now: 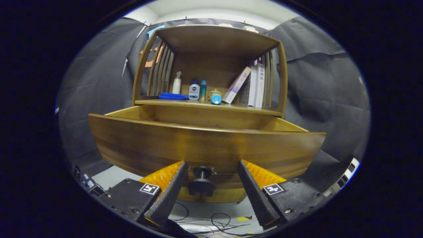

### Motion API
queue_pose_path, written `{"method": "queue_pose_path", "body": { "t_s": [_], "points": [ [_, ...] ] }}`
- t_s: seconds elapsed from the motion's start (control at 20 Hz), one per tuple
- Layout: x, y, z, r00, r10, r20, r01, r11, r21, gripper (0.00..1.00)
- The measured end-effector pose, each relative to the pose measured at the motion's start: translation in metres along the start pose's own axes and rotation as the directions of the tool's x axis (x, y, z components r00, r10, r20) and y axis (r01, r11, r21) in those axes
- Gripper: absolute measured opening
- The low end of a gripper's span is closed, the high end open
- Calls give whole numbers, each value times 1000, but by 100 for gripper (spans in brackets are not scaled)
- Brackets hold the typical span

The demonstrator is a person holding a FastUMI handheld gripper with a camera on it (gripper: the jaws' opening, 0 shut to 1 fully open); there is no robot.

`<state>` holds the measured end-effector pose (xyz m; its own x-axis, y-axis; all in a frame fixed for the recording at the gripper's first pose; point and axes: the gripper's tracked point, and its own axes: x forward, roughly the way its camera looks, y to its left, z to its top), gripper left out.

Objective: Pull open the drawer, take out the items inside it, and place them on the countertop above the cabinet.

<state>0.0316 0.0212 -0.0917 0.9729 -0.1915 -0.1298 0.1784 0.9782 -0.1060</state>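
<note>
We look forward along the gripper (pixel 209 165), whose two fingers rise from the bottom of the frame and stand apart, one on each side of a dark round knob (pixel 201 183). The knob sits between them without either finger pressing on it.

The knob belongs to a wooden drawer (pixel 205 147) that fills the middle of the frame. The drawer is pulled out toward us, its wide front panel running left to right and its open top facing up. From this low angle the front panel hides whatever lies inside.

Above the drawer, in the upper middle, is the countertop (pixel 185 103) of the cabinet (pixel 211 39), enclosed by slatted wooden sides and a roof. On it, from left to right, we see a folded blue cloth (pixel 173 96), a white spray bottle (pixel 177 83), a white bottle with a blue cap (pixel 194 90), a teal bottle (pixel 203 89), a small jar (pixel 214 94), a blue round object (pixel 216 99) in front of the jar, and several books (pixel 252 84), one leaning left against the others.

Loose cables (pixel 211 223) lie on the pale floor at the bottom centre, beneath the drawer.
</note>
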Motion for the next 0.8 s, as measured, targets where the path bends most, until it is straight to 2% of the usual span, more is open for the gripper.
{"method": "queue_pose_path", "body": {
  "t_s": [0.5, 0.8],
  "points": [
    [27, -1, 1, 999, 41, -17, -39, 997, 60, 99],
    [47, -1, 8, 999, 45, 9, -46, 998, 42, 99]
  ]
}}
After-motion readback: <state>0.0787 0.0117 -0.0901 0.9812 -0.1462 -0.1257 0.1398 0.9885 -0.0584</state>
